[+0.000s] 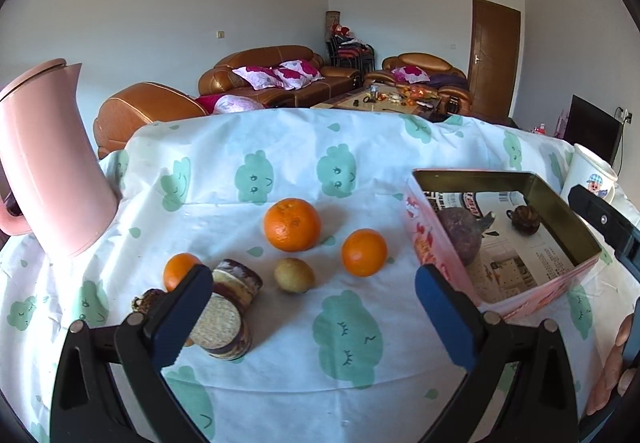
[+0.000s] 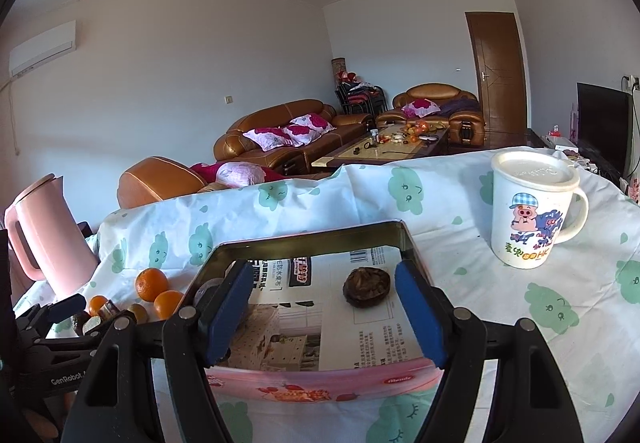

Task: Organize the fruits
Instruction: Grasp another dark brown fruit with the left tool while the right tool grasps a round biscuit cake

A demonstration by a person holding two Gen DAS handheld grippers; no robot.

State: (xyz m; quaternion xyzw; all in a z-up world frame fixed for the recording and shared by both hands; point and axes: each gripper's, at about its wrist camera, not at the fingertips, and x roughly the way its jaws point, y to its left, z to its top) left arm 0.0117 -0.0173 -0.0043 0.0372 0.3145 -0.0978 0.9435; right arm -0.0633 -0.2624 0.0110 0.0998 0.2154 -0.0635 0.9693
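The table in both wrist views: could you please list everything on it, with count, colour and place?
oranges: three, orange, on the cloth left of the tin
small fruit: one, yellow-brown, between the oranges
cut dark pieces: a few, brown and cream, by the left gripper's left finger
tin box: one, pink, paper-lined, right of the oranges
purple fruit: one, inside the tin
dark brown item: one, inside the tin
mug: one, white, lidded, right of the tin
jug: one, pink, far left
tablecloth: one, white with green clouds
left gripper: open, empty
right gripper: open, over the tin
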